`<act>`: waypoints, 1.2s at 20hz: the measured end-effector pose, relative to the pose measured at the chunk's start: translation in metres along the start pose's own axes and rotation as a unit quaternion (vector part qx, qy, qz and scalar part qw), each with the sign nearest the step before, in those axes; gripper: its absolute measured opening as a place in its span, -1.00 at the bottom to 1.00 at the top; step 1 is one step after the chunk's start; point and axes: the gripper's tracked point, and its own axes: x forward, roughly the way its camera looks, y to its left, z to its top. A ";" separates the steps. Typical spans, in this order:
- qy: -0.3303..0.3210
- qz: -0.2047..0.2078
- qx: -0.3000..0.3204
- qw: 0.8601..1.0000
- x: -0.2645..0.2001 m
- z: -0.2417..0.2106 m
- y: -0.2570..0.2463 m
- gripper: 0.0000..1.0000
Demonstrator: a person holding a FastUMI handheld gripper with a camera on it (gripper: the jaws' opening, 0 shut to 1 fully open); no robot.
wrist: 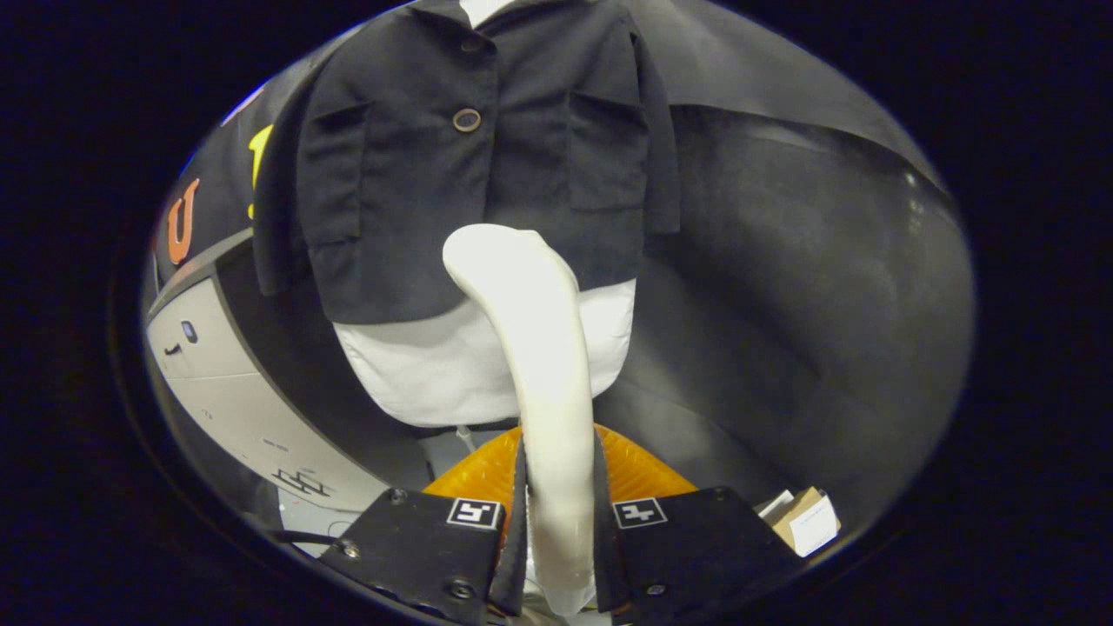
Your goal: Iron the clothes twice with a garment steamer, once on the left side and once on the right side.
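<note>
A cream-white garment steamer (532,348) runs up between my two fingers, and my gripper (558,513) is shut on its handle. Its curved head ends just in front of the lower hem of a dark short-sleeved jacket (487,165), right of the button line. The jacket hangs on a white mannequin torso (435,365), buttoned, with a round button (467,120) at mid-chest and a pocket on each side. Whether the steamer head touches the cloth I cannot tell.
An orange ribbed base (487,474) sits under the torso, just beyond my fingers. A grey-white cabinet (235,391) stands to the left. A small cardboard box (804,520) lies low on the right, beside the right finger. Dark cloth hangs behind and to the right.
</note>
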 end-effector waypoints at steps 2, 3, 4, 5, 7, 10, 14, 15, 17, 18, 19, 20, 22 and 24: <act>-0.022 -0.001 0.007 1.000 -0.024 0.010 0.011 -0.32; -0.032 0.002 0.009 0.999 -0.036 0.013 0.022 -0.32; -0.041 0.006 0.008 0.999 -0.048 0.017 0.034 -0.32; -0.051 0.011 0.003 0.999 -0.058 0.020 0.043 -0.33; -0.067 0.016 -0.003 0.998 -0.081 0.025 0.056 -0.33; -0.089 0.024 -0.009 0.996 -0.117 0.033 0.082 -0.32; -0.120 0.038 -0.017 0.992 -0.170 0.040 0.115 -0.32; -0.129 0.042 -0.017 0.991 -0.184 0.044 0.124 -0.33; -0.148 0.052 -0.017 0.988 -0.208 0.053 0.139 -0.33; -0.157 0.060 -0.018 0.986 -0.219 0.057 0.148 -0.33; -0.165 0.069 -0.020 0.984 -0.232 0.062 0.157 -0.33; -0.174 0.079 -0.024 0.981 -0.243 0.068 0.165 -0.33; -0.192 0.098 -0.035 0.976 -0.263 0.081 0.179 -0.33; -0.210 0.123 -0.047 0.969 -0.278 0.094 0.197 -0.33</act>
